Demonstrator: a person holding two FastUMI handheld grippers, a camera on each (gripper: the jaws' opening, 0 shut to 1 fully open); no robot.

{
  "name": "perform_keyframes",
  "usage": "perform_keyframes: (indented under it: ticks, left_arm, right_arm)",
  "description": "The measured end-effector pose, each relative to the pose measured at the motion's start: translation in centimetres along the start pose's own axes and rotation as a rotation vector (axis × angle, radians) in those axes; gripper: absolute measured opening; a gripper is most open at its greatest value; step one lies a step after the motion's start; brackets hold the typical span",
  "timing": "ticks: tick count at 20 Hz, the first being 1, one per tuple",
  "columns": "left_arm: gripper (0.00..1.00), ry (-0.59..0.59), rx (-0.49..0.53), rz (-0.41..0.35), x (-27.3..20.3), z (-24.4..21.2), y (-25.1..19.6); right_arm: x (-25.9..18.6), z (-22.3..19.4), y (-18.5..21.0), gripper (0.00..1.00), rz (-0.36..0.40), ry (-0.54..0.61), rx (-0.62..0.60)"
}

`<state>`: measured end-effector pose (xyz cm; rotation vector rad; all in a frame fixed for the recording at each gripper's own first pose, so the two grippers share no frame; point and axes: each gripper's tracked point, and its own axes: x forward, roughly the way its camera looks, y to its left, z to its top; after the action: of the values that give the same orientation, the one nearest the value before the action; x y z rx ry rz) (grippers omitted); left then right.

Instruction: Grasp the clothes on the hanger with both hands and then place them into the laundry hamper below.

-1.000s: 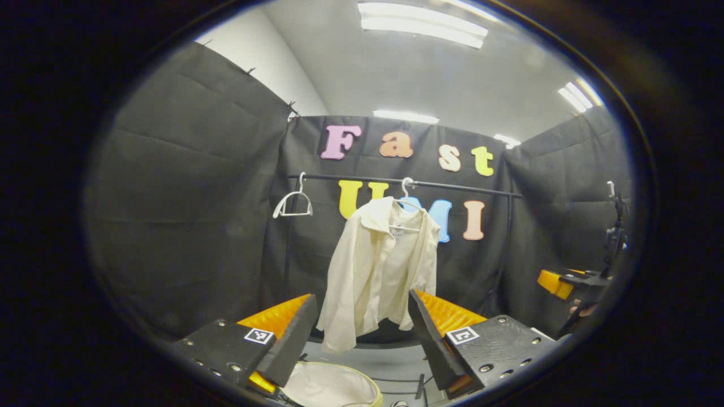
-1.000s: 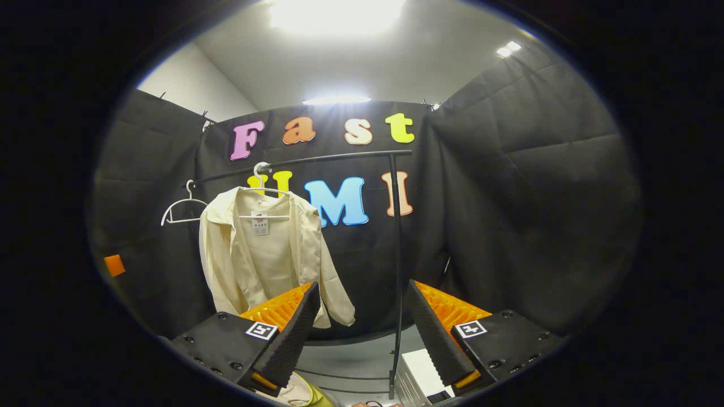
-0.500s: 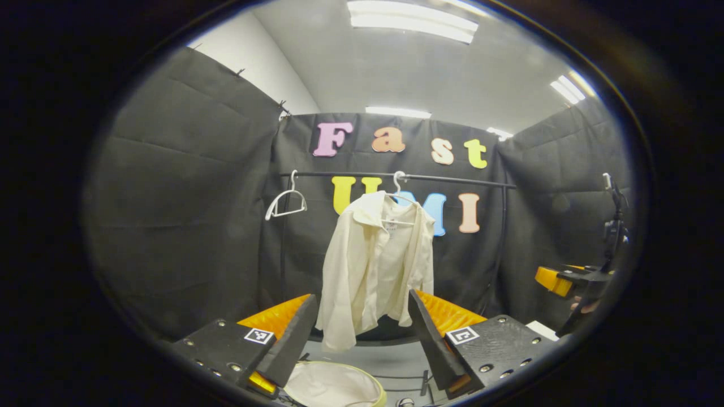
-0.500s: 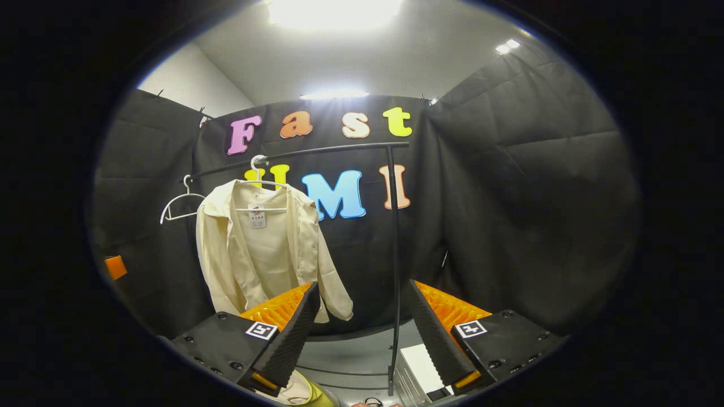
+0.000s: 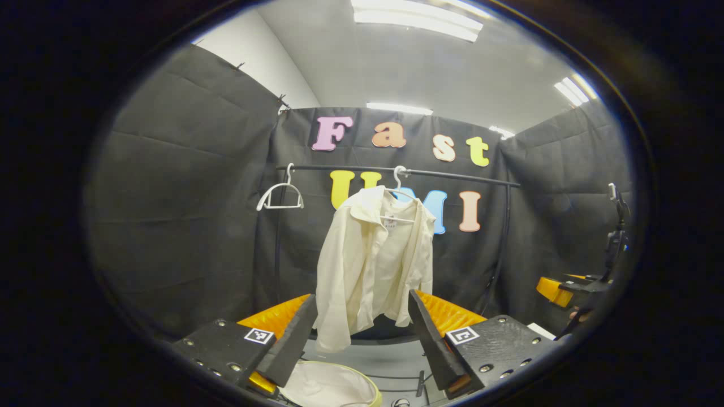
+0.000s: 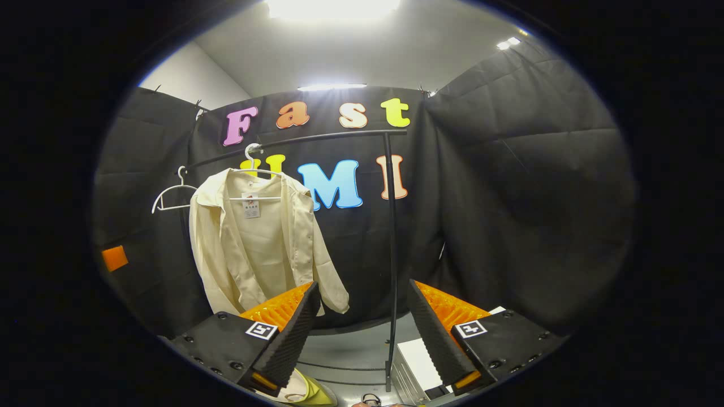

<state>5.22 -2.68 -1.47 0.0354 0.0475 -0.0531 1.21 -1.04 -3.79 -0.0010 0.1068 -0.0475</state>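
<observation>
A: Two grippers face a black rail [image 5: 396, 171] in the booth, and the biggest thing on it is the cream shirt [image 5: 370, 265]. Where exactly does it hang?

B: On a white hanger [image 5: 399, 192] near the middle of the rail, open at the front, sleeves drooping. In the right gripper view the shirt [image 6: 257, 243] sits left of the rail's upright post [image 6: 389, 254]. Neither gripper touches it.

A: And the hamper?

B: Low down, below the shirt. In the left gripper view its pale rim [image 5: 362, 377] curves between the fingers at the bottom; the right gripper view catches a yellow-green edge of the hamper [image 6: 314, 393].

A: The grippers themselves?

B: The left gripper [image 5: 362, 333] stands spread wide, nothing between its fingers, the shirt's hem framed in the gap but well beyond. The right gripper [image 6: 362, 333] is spread the same way, holding nothing. It also shows far off at the right edge of the left gripper view [image 5: 565, 288], with a bit of the hand beneath it.

A: Anything smaller?

B: A spare hanger [image 5: 280, 195], bare, at the rail's left end. A white box [image 6: 421, 367] on the floor by the post's foot. An orange patch [image 6: 115, 258] at the far left of the right gripper view; I cannot tell what it belongs to.
</observation>
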Motion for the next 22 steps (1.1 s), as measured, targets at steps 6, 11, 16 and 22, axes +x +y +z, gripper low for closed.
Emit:
perform_keyframes:
  ticks: [6,11,16,22]
  left_arm:
    - [0.92,-0.021,-0.028,-0.021,6.0,2.2,-1.8]
    - [0.94,-0.051,-0.005,-0.029,13.2,4.6,-3.2]
    - [0.94,-0.066,0.035,-0.016,21.4,4.9,-5.1]
    - [0.92,-0.027,0.073,0.059,29.9,2.5,-5.8]
  right_arm:
    - [3.4,-0.2,-0.2,0.98,-0.018,0.027,0.022]
    - [9.1,1.7,1.0,0.98,-0.004,0.012,0.046]
    - [15.5,2.9,1.2,0.98,0.011,-0.007,0.058]
    - [22.2,2.9,2.0,0.98,0.056,0.014,0.075]
